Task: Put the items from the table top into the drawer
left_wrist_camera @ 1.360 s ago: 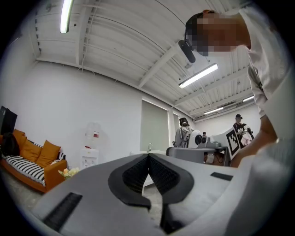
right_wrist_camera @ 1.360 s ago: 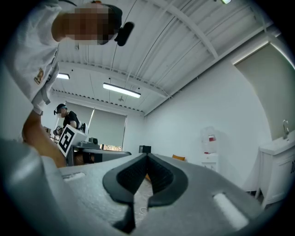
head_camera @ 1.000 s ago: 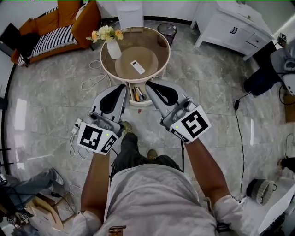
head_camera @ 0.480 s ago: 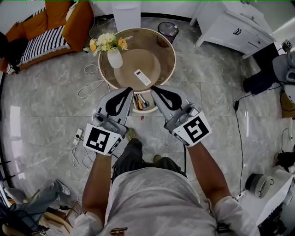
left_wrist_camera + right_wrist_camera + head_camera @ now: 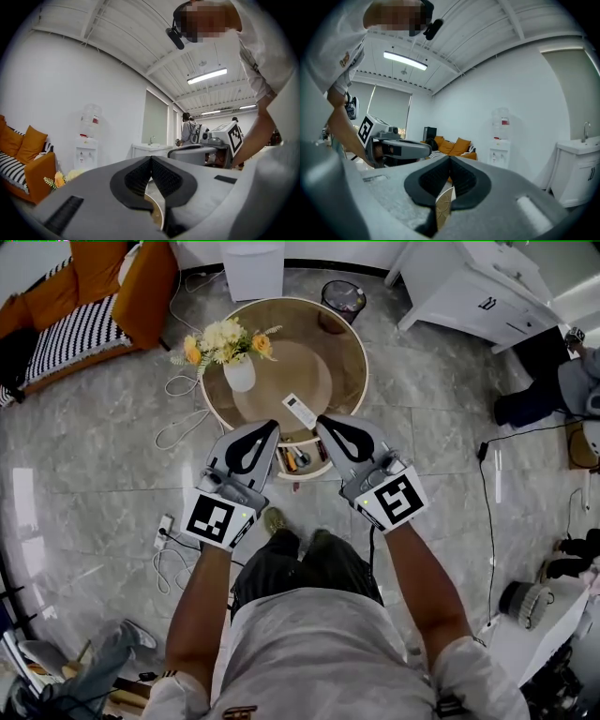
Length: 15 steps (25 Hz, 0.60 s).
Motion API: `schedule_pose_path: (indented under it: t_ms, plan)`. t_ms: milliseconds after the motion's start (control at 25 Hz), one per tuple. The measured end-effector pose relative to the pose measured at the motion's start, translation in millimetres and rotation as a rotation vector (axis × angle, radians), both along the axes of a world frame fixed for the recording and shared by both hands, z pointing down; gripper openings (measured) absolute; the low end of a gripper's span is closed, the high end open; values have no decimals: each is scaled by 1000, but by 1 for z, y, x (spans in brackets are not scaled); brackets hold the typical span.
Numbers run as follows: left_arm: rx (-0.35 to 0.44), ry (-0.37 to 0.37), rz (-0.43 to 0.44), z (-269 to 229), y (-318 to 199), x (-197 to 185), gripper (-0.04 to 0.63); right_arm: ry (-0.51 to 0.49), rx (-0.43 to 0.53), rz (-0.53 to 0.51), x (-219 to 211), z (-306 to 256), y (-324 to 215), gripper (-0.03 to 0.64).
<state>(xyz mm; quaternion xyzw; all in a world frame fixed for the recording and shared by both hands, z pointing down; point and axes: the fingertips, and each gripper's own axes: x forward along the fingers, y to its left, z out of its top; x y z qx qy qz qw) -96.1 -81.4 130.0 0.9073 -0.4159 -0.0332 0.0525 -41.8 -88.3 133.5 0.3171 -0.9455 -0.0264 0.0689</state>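
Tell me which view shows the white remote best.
The head view: the white remote lies in full on the round table, just behind the open drawer. The left gripper view and the right gripper view show none of it.

The floor point(image 5: 103, 484) is glossy grey marble-look tile, with loose white cables point(image 5: 178, 399) at the left and a black cord point(image 5: 487, 521) trailing down the right. At the far left stands an orange sofa point(image 5: 141, 287) with a striped cushion. A white water dispenser point(image 5: 251, 268) stands against the far white wall point(image 5: 70, 93), and a dark waste bin point(image 5: 342, 301) sits just right of it. A white cabinet point(image 5: 469, 292) fills the far right corner. The round glass-topped table point(image 5: 352, 362) stands mid-floor. Fluorescent tube lights point(image 5: 207, 75) hang from the white beamed ceiling.
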Motion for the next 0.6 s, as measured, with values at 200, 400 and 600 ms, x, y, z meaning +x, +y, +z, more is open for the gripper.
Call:
schedule_pose_path:
  t_ms: [200, 400, 600]
  plan:
    - [-34, -3, 11, 22, -26, -7, 0, 45, -33, 17, -7, 32, -27, 2]
    - [-87, -13, 0, 57, -46, -9, 0, 81, -86, 36, -5, 73, -51, 2]
    - [-124, -13, -7, 93, -63, -4, 0, 110, -120, 52, 0, 113, -67, 2]
